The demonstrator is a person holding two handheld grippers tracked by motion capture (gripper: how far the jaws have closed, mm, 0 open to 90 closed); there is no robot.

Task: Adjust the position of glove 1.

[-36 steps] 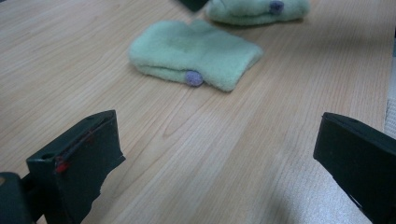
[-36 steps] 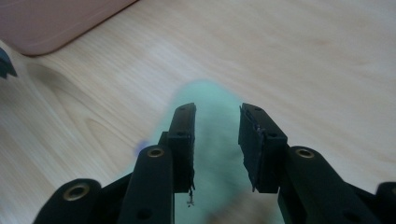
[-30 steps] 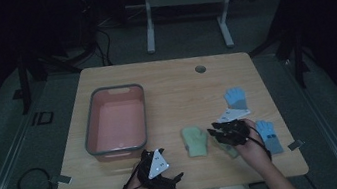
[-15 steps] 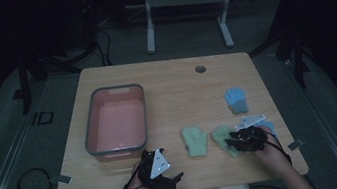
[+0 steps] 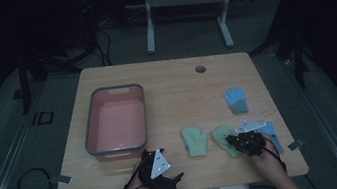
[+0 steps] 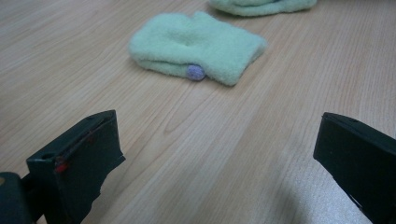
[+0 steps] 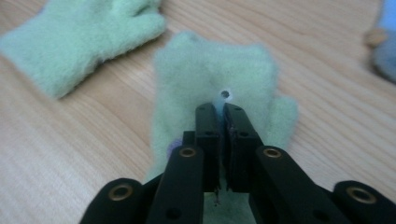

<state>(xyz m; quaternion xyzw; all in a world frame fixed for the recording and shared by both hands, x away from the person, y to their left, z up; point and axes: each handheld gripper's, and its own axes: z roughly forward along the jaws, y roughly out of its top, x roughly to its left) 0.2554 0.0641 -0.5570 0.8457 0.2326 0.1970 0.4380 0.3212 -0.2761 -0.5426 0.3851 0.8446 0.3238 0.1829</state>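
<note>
Right tongs [image 7: 223,108]: just closed, pinching the green glove [image 7: 215,74] flat at the worktop's [image 5: 164,82] five o'clock.
Left tongs [image 6: 212,154]: spread wide, bare, near six o'clock.
Second green glove [image 5: 195,140]: between both tongs.
Blue glove [image 5: 235,99]: three o'clock.
Pink tub [image 5: 116,122]: nine o'clock.

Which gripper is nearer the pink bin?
Left. The left gripper hovers just below the pink bin's near rim, jaws open. The right gripper is farther off to the right, shut on a green glove, with the other green glove between.
</note>
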